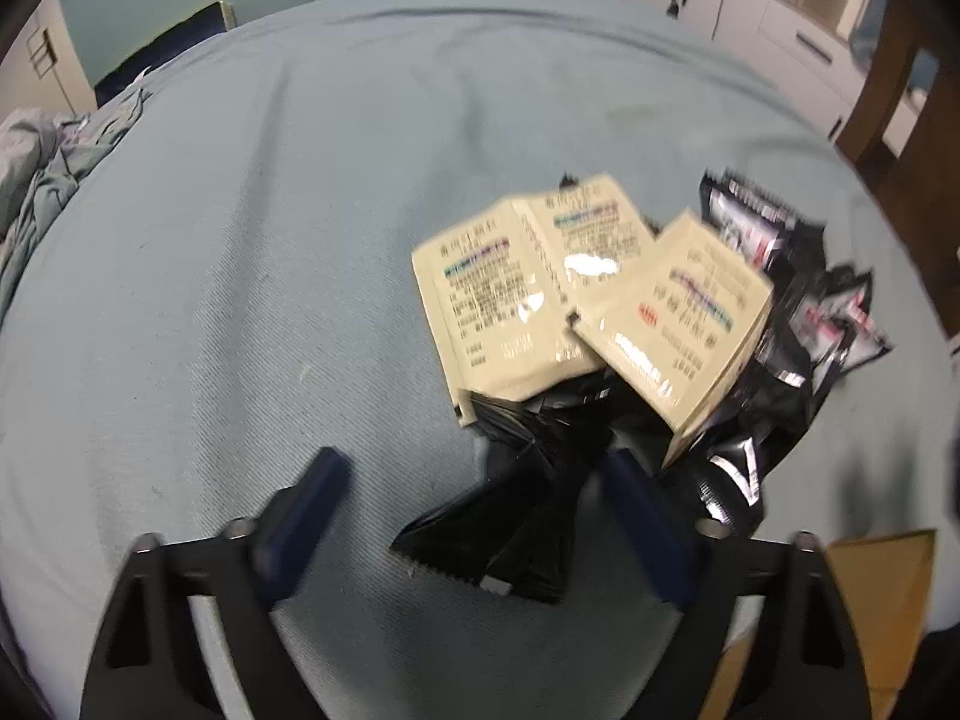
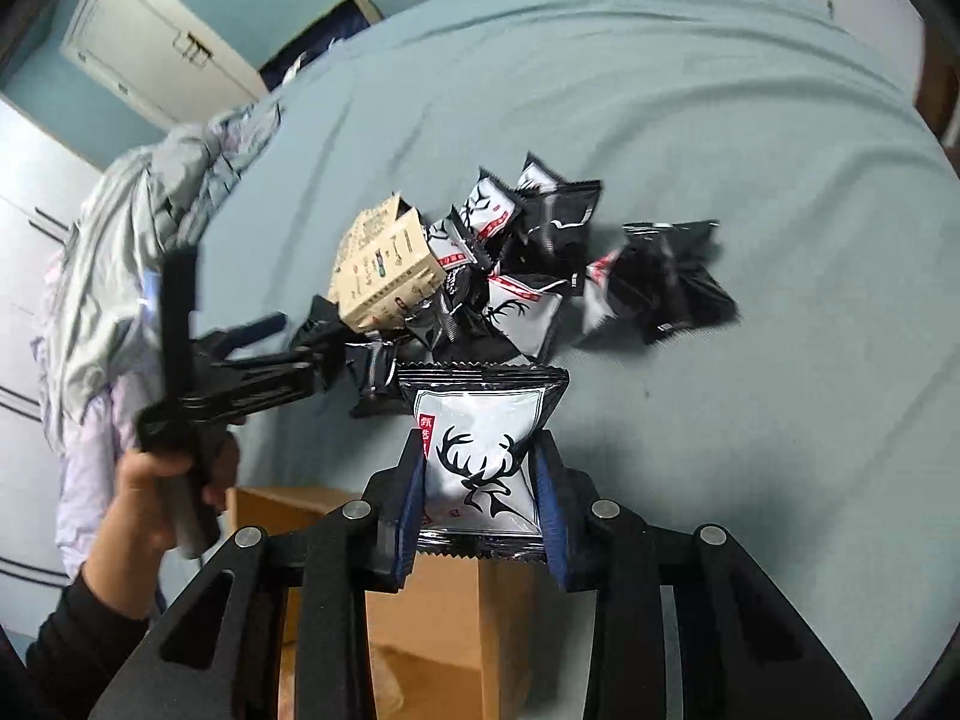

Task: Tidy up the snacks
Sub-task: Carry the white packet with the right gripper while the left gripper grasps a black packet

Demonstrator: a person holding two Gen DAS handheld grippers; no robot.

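A heap of snack packets lies on a pale blue bed sheet (image 1: pixel 240 240). Beige printed packets (image 1: pixel 510 300) rest on top of black foil ones (image 1: pixel 780 324). My left gripper (image 1: pixel 474 462) stands open low over the near edge of the heap. A black packet (image 1: pixel 498 522) lies between its blue fingers, and the left pad is well clear of it. In the right wrist view my right gripper (image 2: pixel 480 441) is shut on a black and white deer-print packet (image 2: pixel 480 456), held up above the sheet. That view also shows the left gripper (image 2: pixel 300 318) beside the beige packets (image 2: pixel 384 264).
A brown cardboard box (image 2: pixel 432 630) stands at the bed's near edge, under the right gripper, and shows as the box (image 1: pixel 882 588) at lower right. A crumpled duvet (image 2: pixel 150 210) lies at the left. A person's hand (image 2: pixel 156 492) holds the left gripper. White cabinets (image 1: pixel 750 18) stand beyond the bed.
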